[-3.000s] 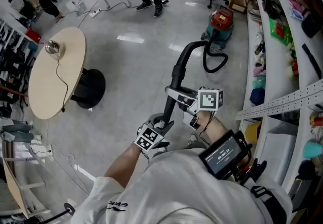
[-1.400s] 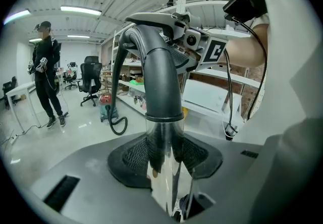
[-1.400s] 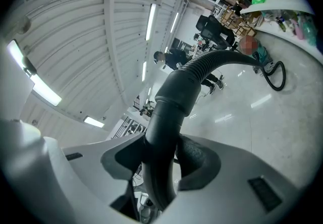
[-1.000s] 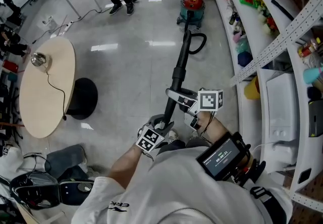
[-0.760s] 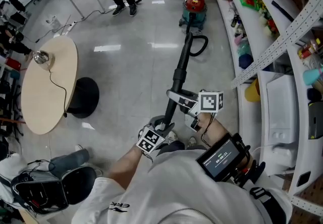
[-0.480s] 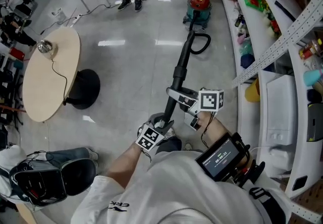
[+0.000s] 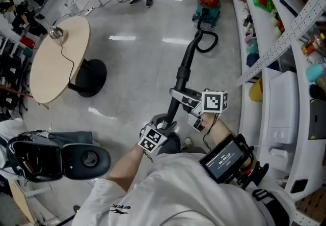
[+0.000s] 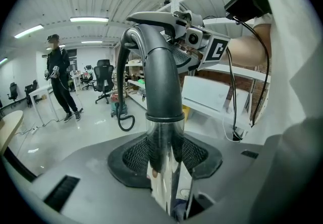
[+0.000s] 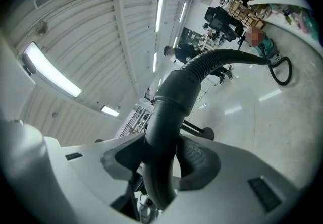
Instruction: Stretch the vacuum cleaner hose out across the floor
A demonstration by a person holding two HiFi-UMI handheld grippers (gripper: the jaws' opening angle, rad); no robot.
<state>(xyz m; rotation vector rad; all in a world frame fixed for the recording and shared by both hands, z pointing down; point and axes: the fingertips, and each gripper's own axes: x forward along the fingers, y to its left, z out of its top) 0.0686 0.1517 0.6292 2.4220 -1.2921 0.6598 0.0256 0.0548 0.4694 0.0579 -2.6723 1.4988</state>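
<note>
While both grippers are clamped on the wand end, what counts is how the hose lies from them. At the far left of the head view a round table (image 7: 55, 61) stands well apart from the work and plays no part in it.

The left gripper (image 7: 164, 125) has its jaws closed partway around the chrome wand tube (image 8: 162, 177), pads pressing on both sides of it. It is the lower grip, nearer the person's body. Just right of it and higher up, the right gripper (image 7: 183, 100) is shut on the dark cuff (image 9: 162, 132) where the wand's curved handle (image 8: 154, 36) meets the hose, so it is the grip nearer the hose.

From that cuff the hose (image 7: 189, 58) runs almost straight away from the fingers toward the top of the view. It curls into one slack loop (image 7: 209, 41) on the floor just short of the red and green vacuum cleaner (image 7: 209, 2). White shelving (image 7: 277, 118) runs along the right, beside that line.

The long axis thus points from the grippers to the canister, so any further stretching likely means pulling back along it, away from the canister, until the loop opens.
</note>
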